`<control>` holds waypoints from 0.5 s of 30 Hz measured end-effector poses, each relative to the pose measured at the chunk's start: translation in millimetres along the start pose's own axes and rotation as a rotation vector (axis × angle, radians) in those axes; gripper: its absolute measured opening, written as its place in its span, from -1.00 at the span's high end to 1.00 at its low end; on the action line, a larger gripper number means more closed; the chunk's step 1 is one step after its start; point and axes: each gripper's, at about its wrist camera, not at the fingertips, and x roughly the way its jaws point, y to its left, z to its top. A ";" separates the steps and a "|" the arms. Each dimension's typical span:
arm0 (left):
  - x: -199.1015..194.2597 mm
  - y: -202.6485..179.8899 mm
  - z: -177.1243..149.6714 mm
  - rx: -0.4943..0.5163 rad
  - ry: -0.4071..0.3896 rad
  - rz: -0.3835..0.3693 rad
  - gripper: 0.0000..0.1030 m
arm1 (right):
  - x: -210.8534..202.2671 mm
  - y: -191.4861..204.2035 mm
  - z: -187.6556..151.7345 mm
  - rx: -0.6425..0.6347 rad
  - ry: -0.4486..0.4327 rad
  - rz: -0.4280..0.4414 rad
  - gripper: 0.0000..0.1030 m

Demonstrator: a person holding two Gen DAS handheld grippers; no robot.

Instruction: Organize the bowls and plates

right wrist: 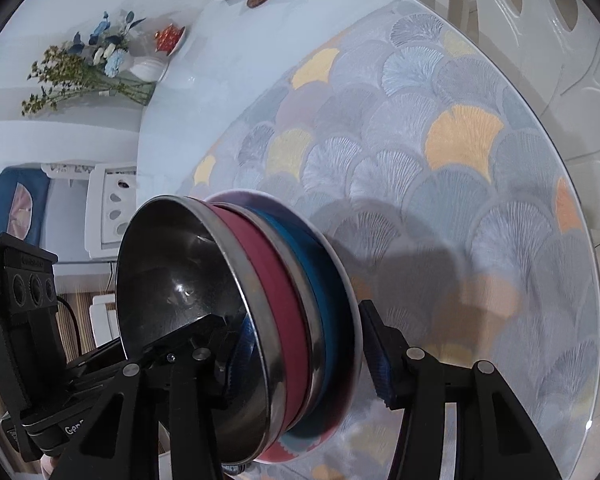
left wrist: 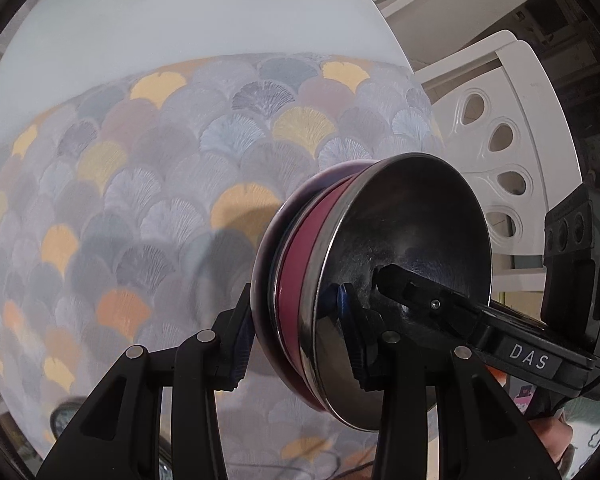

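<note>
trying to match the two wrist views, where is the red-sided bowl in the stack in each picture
Left wrist: the red-sided bowl with a steel rim is lower centre-right, just left of the top steel bowl.
Right wrist: it is lower centre-left, sandwiched between the steel bowl and a blue-sided bowl.
Shared landmark: the fan-patterned grey and yellow table mat behind the stack.

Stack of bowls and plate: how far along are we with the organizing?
Done: the steel bowl, red bowl and blue bowl are nested on the plate. In hand: the left gripper and right gripper each clamp the stack's rim from opposite sides, over the patterned mat. Left: setting it down and letting go. No other loose dishes are in view.
</note>
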 end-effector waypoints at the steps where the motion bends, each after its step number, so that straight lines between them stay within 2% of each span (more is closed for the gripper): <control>1: -1.0 0.2 -2.7 -0.005 -0.002 0.001 0.29 | -0.4 1.7 -3.0 0.000 0.002 0.001 0.02; 7: -12.9 14.8 -28.6 -0.049 -0.013 -0.005 0.29 | -2.3 13.8 -21.5 -0.014 0.022 0.010 0.02; 15: -29.9 52.5 -63.9 -0.114 -0.028 -0.010 0.29 | 15.3 53.4 -49.3 -0.089 0.067 -0.026 0.02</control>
